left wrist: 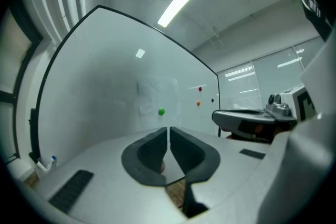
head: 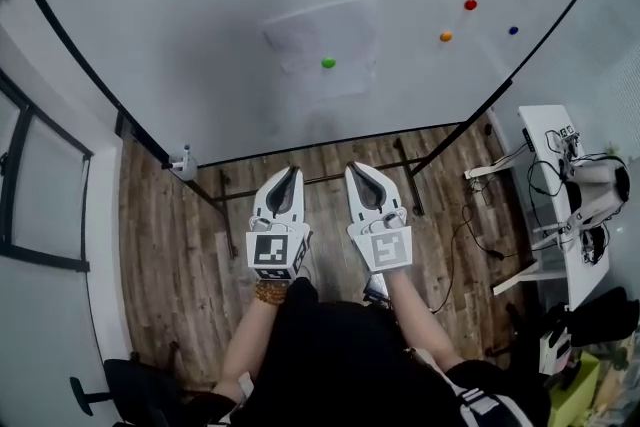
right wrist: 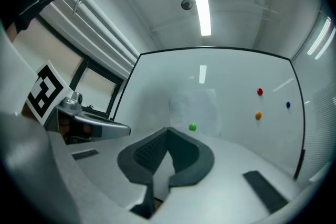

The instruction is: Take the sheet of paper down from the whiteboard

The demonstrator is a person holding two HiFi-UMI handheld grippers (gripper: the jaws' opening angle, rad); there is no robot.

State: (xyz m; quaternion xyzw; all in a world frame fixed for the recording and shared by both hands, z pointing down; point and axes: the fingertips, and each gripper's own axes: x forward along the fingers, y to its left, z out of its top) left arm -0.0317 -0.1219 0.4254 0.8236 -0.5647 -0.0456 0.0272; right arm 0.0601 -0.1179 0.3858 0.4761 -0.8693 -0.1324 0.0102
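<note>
Evidently at the approach step, the left gripper (head: pixel 291 171) and right gripper (head: pixel 358 167) are both empty with jaws pressed together, and the sheet of paper (head: pixel 322 33) is well ahead of their fingertips, pinned to the whiteboard (head: pixel 180 25) by a green magnet (head: pixel 328 63), so next they must reach it and part.
</note>
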